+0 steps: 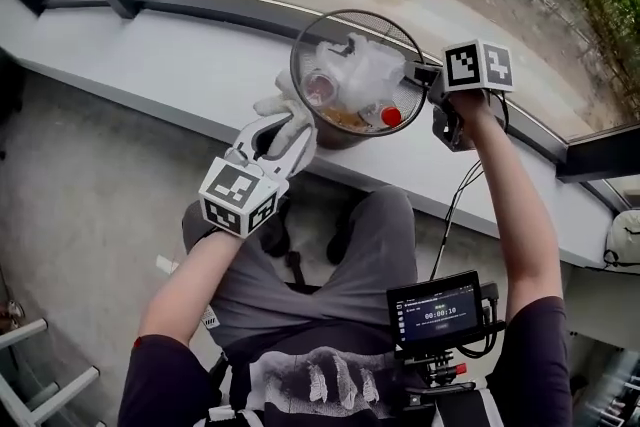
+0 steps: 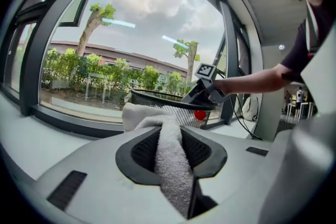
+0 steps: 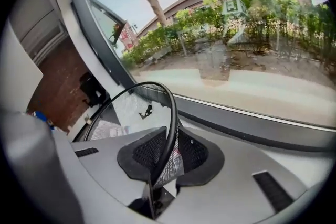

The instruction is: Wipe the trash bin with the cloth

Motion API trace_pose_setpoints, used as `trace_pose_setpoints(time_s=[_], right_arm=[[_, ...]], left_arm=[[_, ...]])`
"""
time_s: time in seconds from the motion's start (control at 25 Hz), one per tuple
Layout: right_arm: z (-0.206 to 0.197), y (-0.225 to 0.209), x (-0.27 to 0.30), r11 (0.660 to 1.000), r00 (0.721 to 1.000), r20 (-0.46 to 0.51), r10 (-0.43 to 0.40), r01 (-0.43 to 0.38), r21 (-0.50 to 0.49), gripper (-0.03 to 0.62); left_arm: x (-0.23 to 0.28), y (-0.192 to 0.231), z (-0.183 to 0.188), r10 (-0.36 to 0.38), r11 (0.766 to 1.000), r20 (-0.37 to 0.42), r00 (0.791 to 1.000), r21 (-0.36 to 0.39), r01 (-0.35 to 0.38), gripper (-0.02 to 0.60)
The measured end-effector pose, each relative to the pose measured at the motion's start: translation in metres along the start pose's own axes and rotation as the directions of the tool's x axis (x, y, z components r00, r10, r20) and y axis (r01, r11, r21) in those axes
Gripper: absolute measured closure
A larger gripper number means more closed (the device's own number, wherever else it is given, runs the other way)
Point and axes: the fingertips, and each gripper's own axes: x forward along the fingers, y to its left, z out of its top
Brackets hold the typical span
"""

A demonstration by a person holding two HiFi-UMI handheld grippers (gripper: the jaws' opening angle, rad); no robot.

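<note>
Your mesh trash bin (image 1: 335, 137) stands on the window ledge (image 1: 170, 65) near its front edge, rubbish (image 1: 360, 75) inside. The cloth (image 1: 278, 107) lies against its left wall, and your right gripper (image 1: 420, 73) is at its right rim.

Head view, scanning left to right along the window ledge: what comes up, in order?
The left gripper shut on the white terry cloth → round black wire-mesh trash bin → right gripper, fingers clamped on the bin's rim.
</note>
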Motion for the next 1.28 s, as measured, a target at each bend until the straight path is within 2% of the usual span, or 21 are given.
trace_pose_setpoints(time_s=[0.12,0.24,0.4,0.56,0.72,0.8,0.92,1.0,1.08,1.2,1.28], right_arm=[[-0.003,-0.003,-0.004,0.998,0.998,0.059,-0.037,0.034,0.055,0.536],[-0.004,-0.002,-0.006,0.993,0.99,0.112,-0.08,0.07,0.093,0.546],[-0.004,-0.005,-0.01,0.975,0.97,0.198,-0.141,0.102,0.196,0.548],[-0.002,0.003,-0.01,0.978,0.952,0.264,-0.154,0.108,0.178,0.548],[-0.003,0.006,-0.007,0.987,0.951,0.275,-0.142,0.116,0.108,0.534],[-0.007,0.007,-0.007,0.992,0.958,0.27,-0.096,0.069,0.107,0.508],[-0.013,0.005,-0.009,0.995,0.96,0.277,-0.03,0.001,0.102,0.493],[-0.014,0.003,-0.01,0.996,0.961,0.274,-0.031,0.008,0.085,0.49],[-0.015,0.001,-0.011,0.995,0.964,0.258,-0.066,0.044,0.087,0.49],[-0.02,0.0,-0.011,0.977,0.962,0.252,-0.11,0.058,0.204,0.491],[-0.024,-0.004,-0.014,0.946,0.958,0.26,-0.123,0.034,0.323,0.494]], left_arm=[[0.004,-0.023,-0.015,-0.033,0.999,-0.042,0.999,0.036,0.035,0.495],[0.004,-0.023,-0.017,-0.029,1.0,-0.048,0.998,0.011,0.029,0.495],[0.004,-0.02,-0.027,-0.033,0.999,-0.1,0.994,-0.028,0.03,0.495],[0.012,-0.052,-0.049,-0.083,0.996,-0.153,0.985,-0.038,0.078,0.495],[0.021,-0.082,-0.051,-0.151,0.988,-0.143,0.978,-0.059,0.144,0.495],[0.014,-0.072,-0.05,-0.138,0.989,-0.14,0.98,-0.065,0.13,0.495],[-0.006,-0.035,-0.043,-0.058,0.997,-0.145,0.988,-0.057,0.05,0.495],[-0.014,-0.011,-0.03,0.01,0.998,-0.129,0.992,-0.064,-0.019,0.495],[-0.015,0.003,-0.017,0.06,0.995,-0.099,0.993,-0.079,-0.068,0.495],[-0.009,-0.004,-0.014,0.06,0.992,-0.089,0.994,-0.105,-0.07,0.495],[-0.001,-0.02,-0.019,0.026,0.994,-0.101,0.995,-0.103,-0.037,0.495]])
